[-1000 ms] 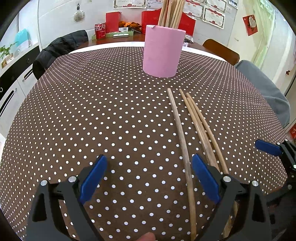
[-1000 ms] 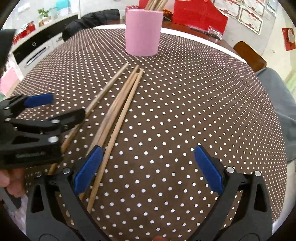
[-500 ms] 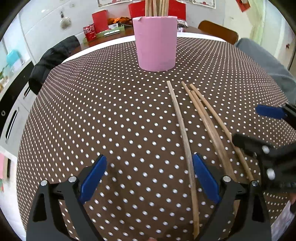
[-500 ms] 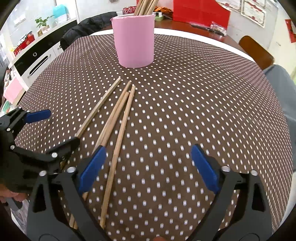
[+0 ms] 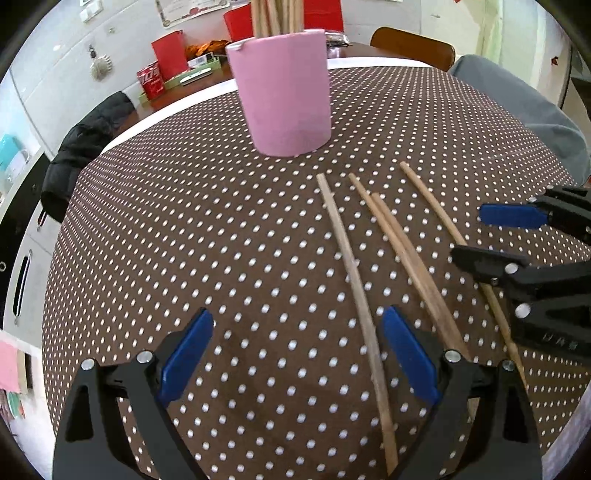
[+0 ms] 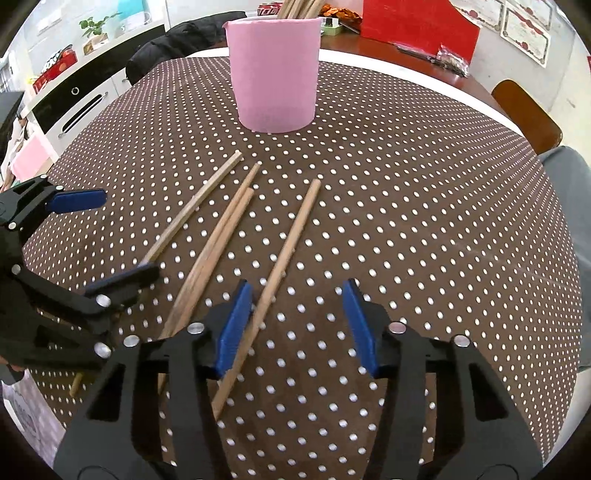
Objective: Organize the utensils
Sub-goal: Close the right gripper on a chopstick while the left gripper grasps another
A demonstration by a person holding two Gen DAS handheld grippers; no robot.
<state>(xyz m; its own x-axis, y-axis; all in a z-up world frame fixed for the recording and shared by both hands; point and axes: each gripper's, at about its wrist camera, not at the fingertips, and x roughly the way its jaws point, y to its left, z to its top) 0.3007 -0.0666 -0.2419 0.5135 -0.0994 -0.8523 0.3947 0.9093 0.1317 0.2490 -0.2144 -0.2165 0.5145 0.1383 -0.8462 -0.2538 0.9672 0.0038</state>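
**Both tools angled down over four loose chopsticks**

I am holding my right tool (image 6: 297, 325) tilted steeply down at the table (image 6: 424, 206), and its jaws are closing, already narrowed to about half. Its left pad (image 6: 234, 328) is sitting just beside the rightmost chopstick (image 6: 280, 269), which lies to the pad's right and so falls in the gap; the other pad is standing well clear, so nothing is gripped. I am keeping my left tool (image 5: 295, 354) at the same downward pitch, jaws wide and easing inward slightly. Its right pad (image 5: 408, 356) is hovering just right of the leftmost chopstick (image 5: 351, 273), whose near end is running between the pads without being pinched.

Between those two sticks, a pair of chopsticks (image 6: 218, 243) is lying pressed side by side. All four are lying flat on the dotted cloth, their long axes running away from me and fanning slightly, their far tips pointing toward the pink holder (image 6: 273, 74). That holder is standing upright farther back on the table, just beyond the tips, with more chopsticks (image 5: 277, 16) sticking up out of it.
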